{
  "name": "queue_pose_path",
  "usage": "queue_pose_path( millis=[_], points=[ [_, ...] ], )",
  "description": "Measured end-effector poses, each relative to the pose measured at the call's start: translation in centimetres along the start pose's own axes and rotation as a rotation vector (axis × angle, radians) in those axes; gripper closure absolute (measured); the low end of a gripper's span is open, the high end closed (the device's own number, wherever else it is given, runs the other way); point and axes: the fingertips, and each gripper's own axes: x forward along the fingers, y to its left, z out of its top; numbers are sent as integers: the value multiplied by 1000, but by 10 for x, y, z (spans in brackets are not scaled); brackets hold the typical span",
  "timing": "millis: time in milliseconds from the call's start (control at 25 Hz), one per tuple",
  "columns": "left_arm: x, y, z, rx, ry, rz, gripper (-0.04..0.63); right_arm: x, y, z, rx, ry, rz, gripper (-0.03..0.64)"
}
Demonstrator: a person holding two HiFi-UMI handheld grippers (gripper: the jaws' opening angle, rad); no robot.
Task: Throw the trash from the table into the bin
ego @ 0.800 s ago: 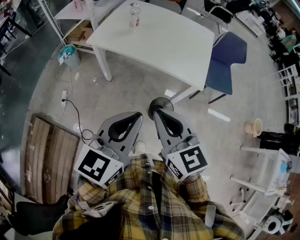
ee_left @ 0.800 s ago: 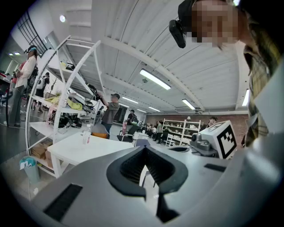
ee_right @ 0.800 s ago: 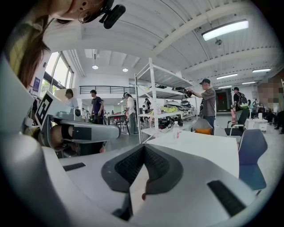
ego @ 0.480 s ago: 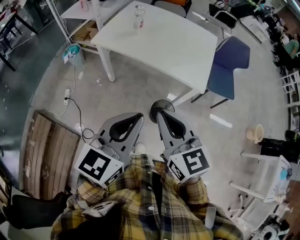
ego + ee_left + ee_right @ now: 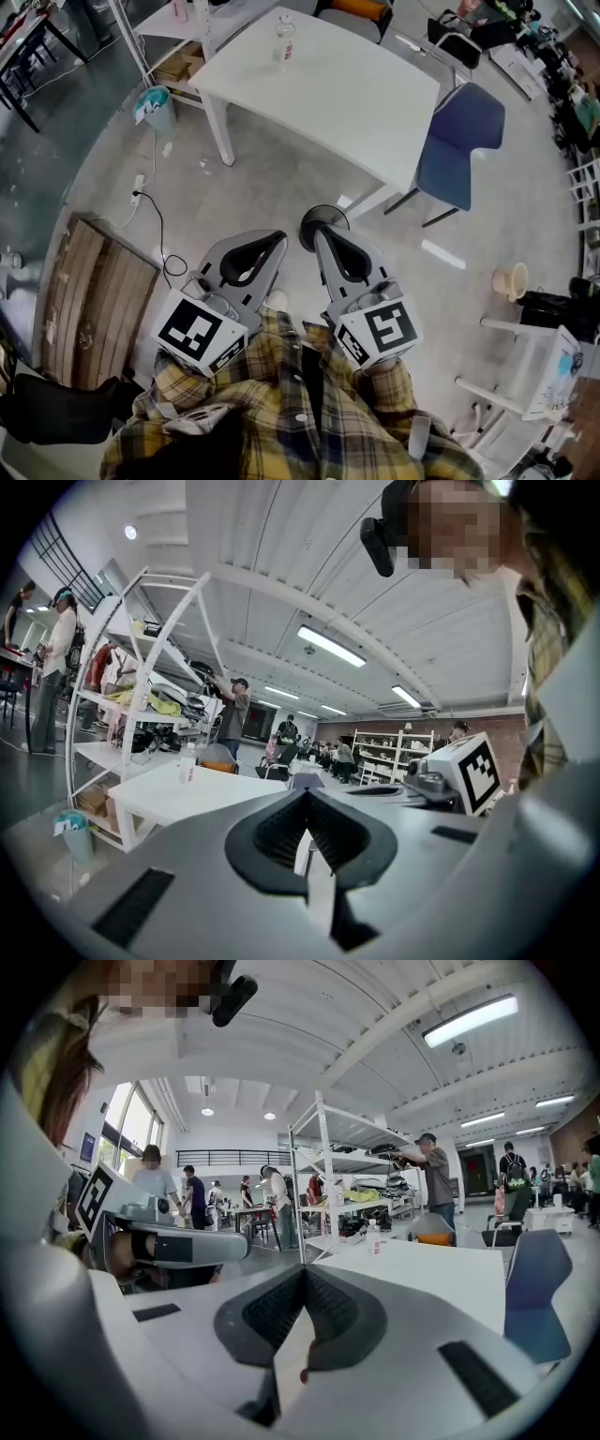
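Note:
A clear plastic bottle [image 5: 284, 39] stands upright near the far edge of the white table [image 5: 347, 94], well ahead of me. A small bin with a teal liner [image 5: 157, 107] sits on the floor left of the table. My left gripper [image 5: 279, 238] and right gripper [image 5: 317, 232] are held side by side close to my body, pointing at the table, both shut with nothing between the jaws. In the left gripper view the bottle [image 5: 188, 762] and the bin [image 5: 73, 833] lie beyond the left gripper [image 5: 306, 795]. From the right gripper [image 5: 303, 1274] the bottle [image 5: 376, 1241] looks small and distant.
A blue chair [image 5: 457, 139] stands at the table's right end. A dark round base [image 5: 324, 221] lies on the floor just past my grippers. A power strip and cable [image 5: 141, 192] trail on the floor left, beside a wooden pallet [image 5: 89, 309]. White shelving [image 5: 141, 667] and several people stand behind the table.
The table, bottle and bin have slid slightly right in the head view as my head moved. Both grippers keep the same pose, still shut and empty.

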Motion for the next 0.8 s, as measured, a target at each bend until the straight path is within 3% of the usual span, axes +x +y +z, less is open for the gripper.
queue_pose_path(
  millis=[400,800],
  points=[
    [23,46,6,-11,-7,-29,588,46,-18,3,-7,10,-33,618],
    [60,157,46,1,-19,-52,588,155,-49,25,-7,33,-68,618]
  ],
)
